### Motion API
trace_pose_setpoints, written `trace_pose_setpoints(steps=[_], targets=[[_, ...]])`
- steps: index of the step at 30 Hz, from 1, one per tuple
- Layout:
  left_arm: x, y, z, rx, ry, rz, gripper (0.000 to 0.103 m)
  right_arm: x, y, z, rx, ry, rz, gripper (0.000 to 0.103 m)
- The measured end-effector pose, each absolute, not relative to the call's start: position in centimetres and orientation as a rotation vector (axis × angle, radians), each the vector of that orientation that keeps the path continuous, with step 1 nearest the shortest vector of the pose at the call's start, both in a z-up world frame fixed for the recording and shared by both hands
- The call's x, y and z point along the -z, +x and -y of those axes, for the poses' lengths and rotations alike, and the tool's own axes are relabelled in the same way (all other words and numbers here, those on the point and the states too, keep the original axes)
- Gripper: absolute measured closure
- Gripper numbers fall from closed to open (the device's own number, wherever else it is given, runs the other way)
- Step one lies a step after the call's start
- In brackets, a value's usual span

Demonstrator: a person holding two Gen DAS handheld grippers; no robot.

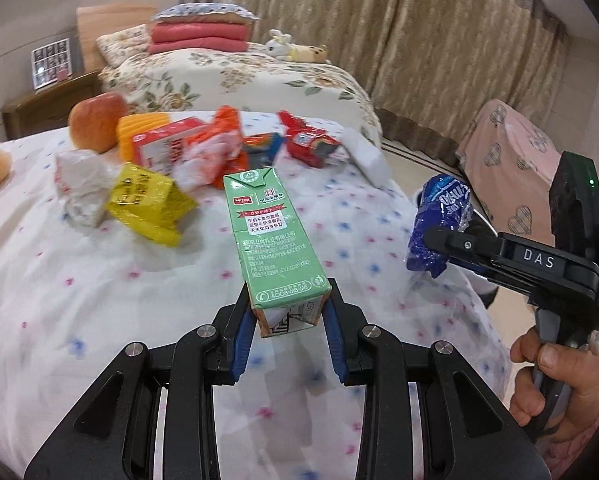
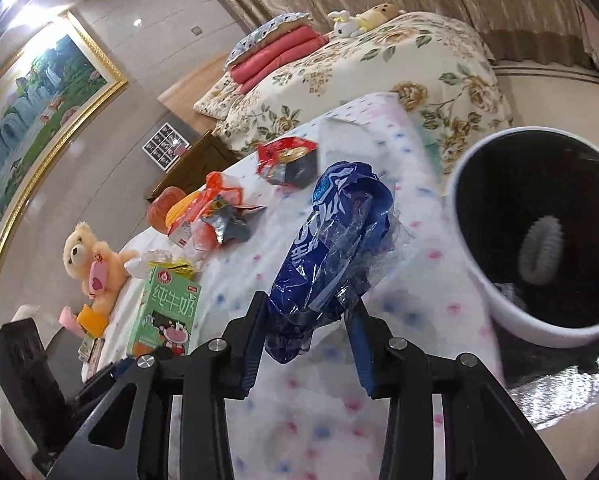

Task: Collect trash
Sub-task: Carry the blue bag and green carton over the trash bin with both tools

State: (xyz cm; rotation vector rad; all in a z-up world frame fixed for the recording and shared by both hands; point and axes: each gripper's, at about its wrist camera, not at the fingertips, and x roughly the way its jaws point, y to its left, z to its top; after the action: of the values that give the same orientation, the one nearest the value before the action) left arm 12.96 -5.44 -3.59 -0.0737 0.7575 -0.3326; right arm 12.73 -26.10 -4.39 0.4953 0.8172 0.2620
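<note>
The left gripper point(image 1: 289, 322) has its jaws clamped on the bottom end of a green milk carton point(image 1: 273, 236), which sticks out forward over the counter point(image 1: 99, 300), a surface under a white cloth dotted pink and blue. The right gripper point(image 2: 309, 330) has its jaws clamped on a crumpled blue wrapper point(image 2: 331, 248) with clear plastic trailing from it; in the left wrist view that wrapper point(image 1: 439, 226) hangs to the right of the carton, past the counter's right edge, with the person's hand point(image 1: 555, 376) on the trigger handle.

Taking the carton as the landmark: just left of it and a little beyond lies a yellow foil packet point(image 1: 147, 204), touching a wad of white crumpled paper point(image 1: 79, 188) on its far left. Beyond the carton sits a pile of more trash (blurred, so details are uncertain): a red-and-white box point(image 1: 163, 148), an orange wrapper point(image 1: 223, 136) and a red packet point(image 1: 307, 140). An apple point(image 1: 97, 122) stands at the far left of that pile.

In the right wrist view a white bin point(image 2: 535, 232) with a dark inside sits right of the blue wrapper, beside the counter's edge. A teddy bear point(image 2: 95, 264) sits far left of the carton point(image 2: 165, 312) there. A floral bed point(image 1: 239, 76) lies well behind everything.
</note>
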Motion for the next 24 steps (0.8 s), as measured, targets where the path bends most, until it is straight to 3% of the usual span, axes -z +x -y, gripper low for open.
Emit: trace_pose_setpoints(steps=[24], targets=[[2.7,13.6,16.3,0.498,0.074,-0.746,0.073,3.7,9.6,34.8,-0.105,0.443,-0.775,0.064]])
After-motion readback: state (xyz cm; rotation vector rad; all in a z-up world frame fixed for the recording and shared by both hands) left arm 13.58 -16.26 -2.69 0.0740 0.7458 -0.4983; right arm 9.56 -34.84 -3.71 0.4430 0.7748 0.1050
